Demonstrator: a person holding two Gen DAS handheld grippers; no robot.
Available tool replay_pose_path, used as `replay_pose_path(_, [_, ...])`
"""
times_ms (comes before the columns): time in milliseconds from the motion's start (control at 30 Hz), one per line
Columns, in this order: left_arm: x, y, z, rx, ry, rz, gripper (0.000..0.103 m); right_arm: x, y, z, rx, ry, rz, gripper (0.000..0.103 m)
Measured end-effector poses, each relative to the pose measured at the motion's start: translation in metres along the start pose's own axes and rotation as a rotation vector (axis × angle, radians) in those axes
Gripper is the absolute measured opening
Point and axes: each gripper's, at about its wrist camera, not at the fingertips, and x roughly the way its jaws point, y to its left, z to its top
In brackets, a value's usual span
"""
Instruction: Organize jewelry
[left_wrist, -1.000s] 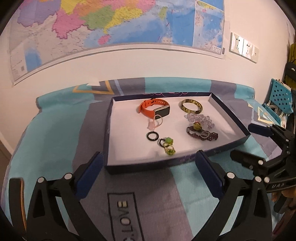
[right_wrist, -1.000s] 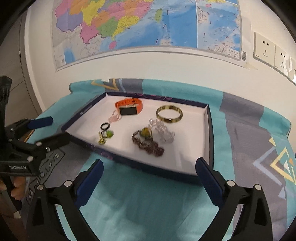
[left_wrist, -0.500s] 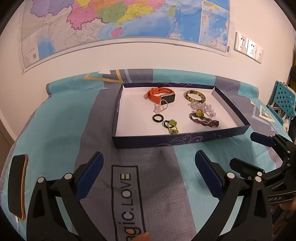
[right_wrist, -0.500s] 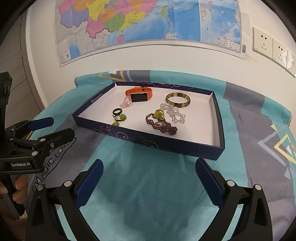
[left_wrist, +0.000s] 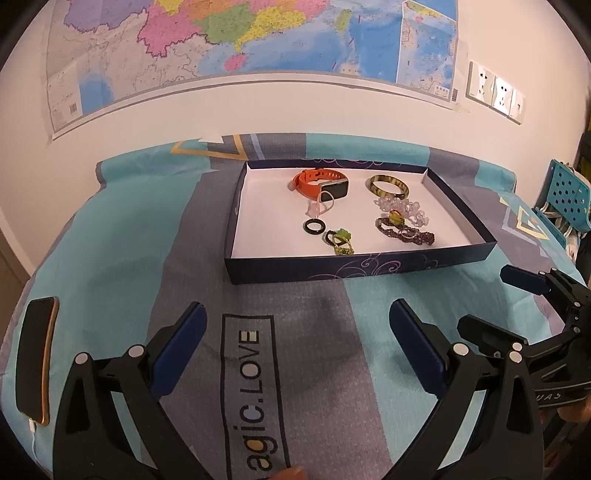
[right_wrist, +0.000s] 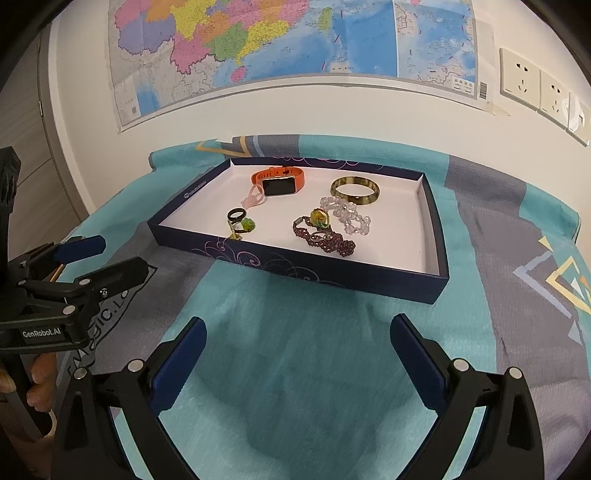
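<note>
A dark blue tray with a white floor lies on the patterned cloth. Inside it are an orange smartwatch, a brown bangle, a clear bead bracelet, a purple beaded bracelet, a black ring, a green charm and a pink charm. My left gripper is open, well short of the tray. My right gripper is open too, empty.
A phone in an orange case lies on the cloth at the left edge. A wall with a map and sockets rises behind the table. A blue perforated chair stands at the right. A hand holds the left gripper's handle.
Both grippers have pulled back from the tray, which now looks smaller and farther. The phone has come into the left view. The jewelry has not moved.
</note>
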Motion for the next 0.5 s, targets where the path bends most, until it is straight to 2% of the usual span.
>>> replay_pose_path(500, [-0.0011,-0.0004,-0.0037,-0.006,0.005,-0.009,0.098,-0.0017,0.0021,-0.0031,0.004,0.005,0.008,0.096])
